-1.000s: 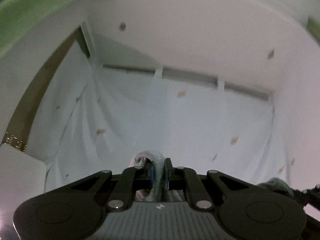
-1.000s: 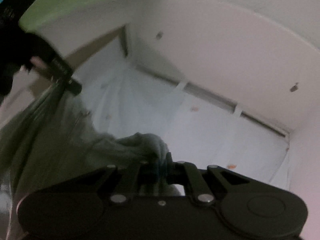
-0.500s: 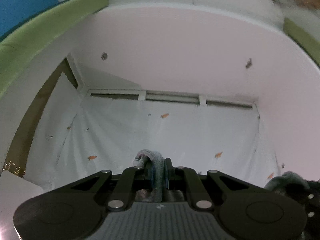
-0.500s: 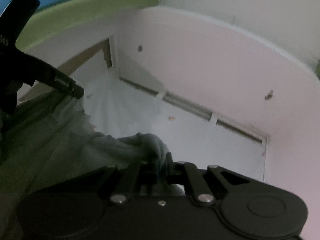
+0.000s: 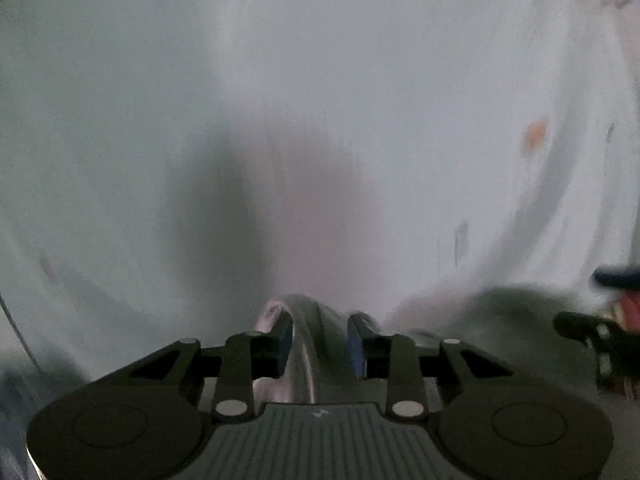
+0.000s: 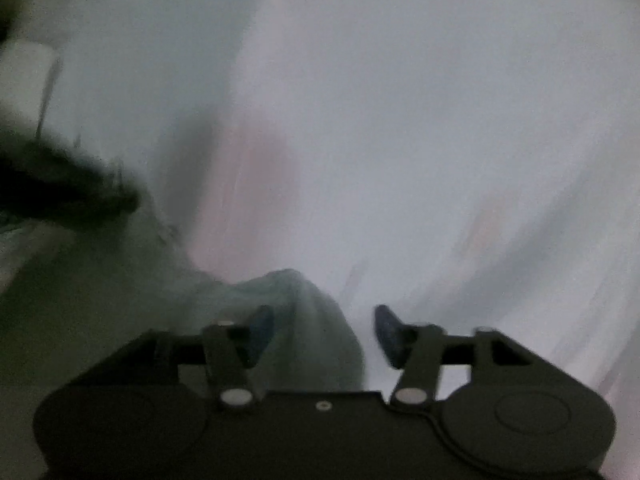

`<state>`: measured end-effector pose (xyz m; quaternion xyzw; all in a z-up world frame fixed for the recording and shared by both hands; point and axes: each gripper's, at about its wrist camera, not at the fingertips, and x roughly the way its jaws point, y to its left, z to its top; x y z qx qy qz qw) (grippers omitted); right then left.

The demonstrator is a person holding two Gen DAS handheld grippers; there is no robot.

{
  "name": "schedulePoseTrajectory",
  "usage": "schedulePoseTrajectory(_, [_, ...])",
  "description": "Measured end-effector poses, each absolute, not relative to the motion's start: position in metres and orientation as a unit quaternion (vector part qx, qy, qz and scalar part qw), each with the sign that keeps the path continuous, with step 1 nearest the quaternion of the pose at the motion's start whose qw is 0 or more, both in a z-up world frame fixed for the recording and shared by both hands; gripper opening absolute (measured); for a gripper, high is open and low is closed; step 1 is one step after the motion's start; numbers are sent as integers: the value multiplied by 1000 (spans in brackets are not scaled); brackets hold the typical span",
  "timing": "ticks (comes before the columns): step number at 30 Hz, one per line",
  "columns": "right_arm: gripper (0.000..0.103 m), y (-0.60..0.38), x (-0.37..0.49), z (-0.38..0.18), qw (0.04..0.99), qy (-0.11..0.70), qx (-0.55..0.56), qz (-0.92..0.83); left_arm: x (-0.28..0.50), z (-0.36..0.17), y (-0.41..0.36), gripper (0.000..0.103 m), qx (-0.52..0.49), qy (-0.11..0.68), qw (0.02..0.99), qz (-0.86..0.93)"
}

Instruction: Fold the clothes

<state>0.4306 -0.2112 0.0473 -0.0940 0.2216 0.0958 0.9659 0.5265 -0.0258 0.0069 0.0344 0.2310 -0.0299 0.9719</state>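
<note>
Both views are motion-blurred and close over a white sheet (image 5: 320, 80) with small orange marks. A grey garment (image 5: 310, 320) arches up between the blue pads of my left gripper (image 5: 320, 338), whose jaws stand apart around the fold. In the right wrist view the same grey garment (image 6: 308, 300) bunches in the gap of my right gripper (image 6: 324, 332), nearer its left finger, and trails off to the left. The right jaws are spread wide, with white sheet (image 6: 400, 120) showing beside the right finger.
The right gripper's dark body (image 5: 592, 336) shows at the right edge of the left wrist view, with something red behind it. A dark blurred shape, the left gripper (image 6: 60, 188), crosses the left side of the right wrist view. The walls seen earlier are out of frame.
Both grippers have dropped fast toward the sheet, which now fills both views. Both pairs of jaws, pinched tight on the garment before, have come apart, the right one widest.
</note>
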Motion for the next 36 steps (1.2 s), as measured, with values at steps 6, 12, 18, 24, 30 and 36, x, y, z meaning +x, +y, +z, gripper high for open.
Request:
schedulePoseTrajectory(6, [62,-275,392,-86,920,392,5,28,468,-132,4,62,-29,369,925,-85])
schedulePoseTrajectory(12, [69,-300,272,-167,833,552,39,-22,410,-206,-10,68,-11,497,859,-119])
schedulePoseTrajectory(18, [87,-293,228,-181,804,585,104,-14,403,-222,-27,91,21,513,849,-122])
schedulePoseTrajectory(24, [84,-280,232,-176,832,553,48,15,410,-217,-42,100,46,513,851,-100])
schedulePoseTrajectory(30, [2,-287,244,-164,859,511,2,24,417,-228,-57,103,48,526,847,-63])
schedulePoseTrajectory(36, [2,-360,293,-136,887,459,-29,-46,405,-213,-51,103,-1,539,842,-21])
